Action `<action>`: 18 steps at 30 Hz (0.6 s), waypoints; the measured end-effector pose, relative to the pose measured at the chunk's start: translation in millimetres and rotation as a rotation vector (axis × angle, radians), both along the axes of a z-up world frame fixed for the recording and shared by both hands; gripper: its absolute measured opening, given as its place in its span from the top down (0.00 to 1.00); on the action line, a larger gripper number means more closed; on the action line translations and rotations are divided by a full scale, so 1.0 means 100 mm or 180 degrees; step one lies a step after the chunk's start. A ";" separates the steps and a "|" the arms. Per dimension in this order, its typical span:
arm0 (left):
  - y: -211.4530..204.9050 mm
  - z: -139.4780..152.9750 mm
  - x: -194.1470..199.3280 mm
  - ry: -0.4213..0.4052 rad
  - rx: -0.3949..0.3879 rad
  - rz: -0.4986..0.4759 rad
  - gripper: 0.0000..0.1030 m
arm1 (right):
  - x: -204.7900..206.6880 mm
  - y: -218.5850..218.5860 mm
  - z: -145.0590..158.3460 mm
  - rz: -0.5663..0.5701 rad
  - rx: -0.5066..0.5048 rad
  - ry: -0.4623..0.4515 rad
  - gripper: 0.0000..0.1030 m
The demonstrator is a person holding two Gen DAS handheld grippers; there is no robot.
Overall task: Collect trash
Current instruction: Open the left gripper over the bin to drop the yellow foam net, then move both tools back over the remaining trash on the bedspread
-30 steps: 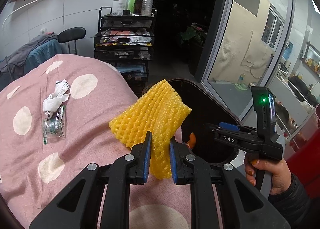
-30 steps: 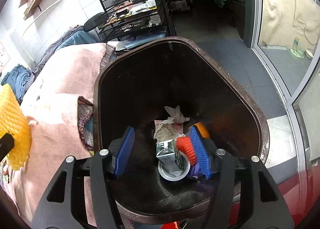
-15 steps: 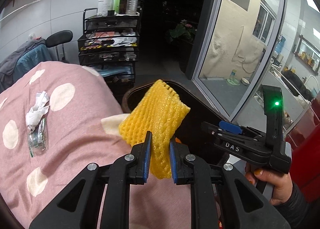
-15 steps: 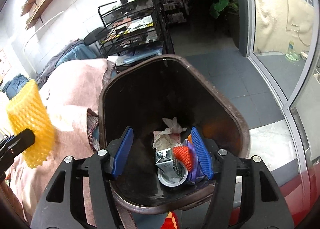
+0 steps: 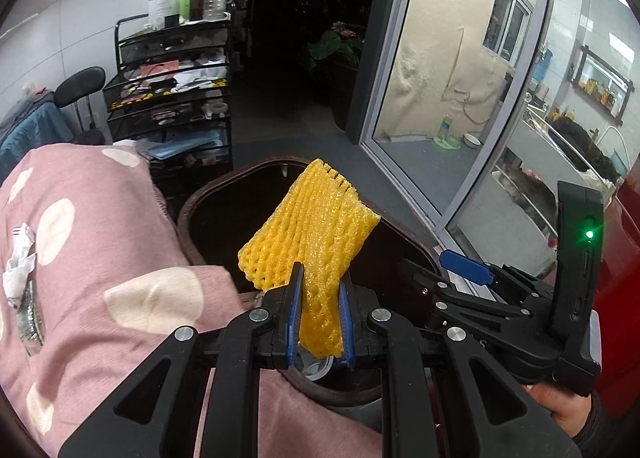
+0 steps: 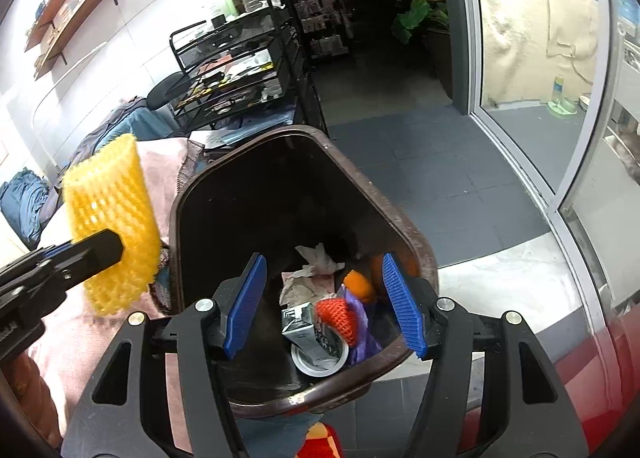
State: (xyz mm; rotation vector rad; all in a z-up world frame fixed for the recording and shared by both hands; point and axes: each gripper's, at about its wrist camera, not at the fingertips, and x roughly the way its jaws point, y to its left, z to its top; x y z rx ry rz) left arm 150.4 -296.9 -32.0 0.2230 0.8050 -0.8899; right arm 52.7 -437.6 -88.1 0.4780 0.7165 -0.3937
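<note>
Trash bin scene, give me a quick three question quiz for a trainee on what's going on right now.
1. True or false: the left gripper is shut on the yellow foam net.
2. Which is in the brown bin? A) a glass jar B) a red foam net C) a shoe
3. Fill in: the crumpled wrappers still to collect lie on the pink ____ cloth.

Key: 1 true. 2 B. 3 spotted.
</note>
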 end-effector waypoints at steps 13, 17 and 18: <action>-0.08 -0.05 -0.05 -0.0010 -0.0134 -0.0071 0.16 | -0.14 -0.17 -0.02 -0.0261 0.0028 -0.0034 0.22; -0.08 -0.03 -0.07 -0.0105 -0.0156 -0.0082 0.12 | -0.14 -0.19 -0.02 -0.0258 0.0028 -0.0034 0.22; -0.08 -0.03 -0.08 -0.0117 -0.0155 -0.0093 0.12 | -0.14 -0.19 -0.02 -0.0256 0.0029 -0.0030 0.22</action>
